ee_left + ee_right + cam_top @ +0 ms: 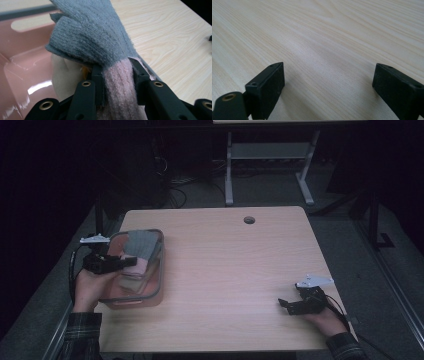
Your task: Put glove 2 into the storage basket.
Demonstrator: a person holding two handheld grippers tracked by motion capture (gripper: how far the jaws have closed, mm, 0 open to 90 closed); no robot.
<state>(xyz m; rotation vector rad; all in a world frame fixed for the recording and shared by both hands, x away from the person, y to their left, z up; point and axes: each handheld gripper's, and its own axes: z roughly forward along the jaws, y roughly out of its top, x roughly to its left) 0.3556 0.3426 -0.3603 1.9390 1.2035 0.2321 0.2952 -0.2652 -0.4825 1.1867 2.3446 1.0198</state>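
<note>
High view: dim, with a bluish-purple cast; surroundings fall to near black and detail is soft. Left claw view: bright and even — white glare streaks on the pink tub (27, 75), nearest jaw parts slightly soft. Right claw view: well lit, a pale sheen across the bench (317, 37), faint shadows beside the jaws, far grain blurred.

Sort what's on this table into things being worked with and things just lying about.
In use:
- knitted cloth, grey and pink, clamped by the left gripper
- pink tub beneath it, holding more cloth

Idle:
- right gripper, fingers apart over bare table
- round hole in the tabletop
</note>
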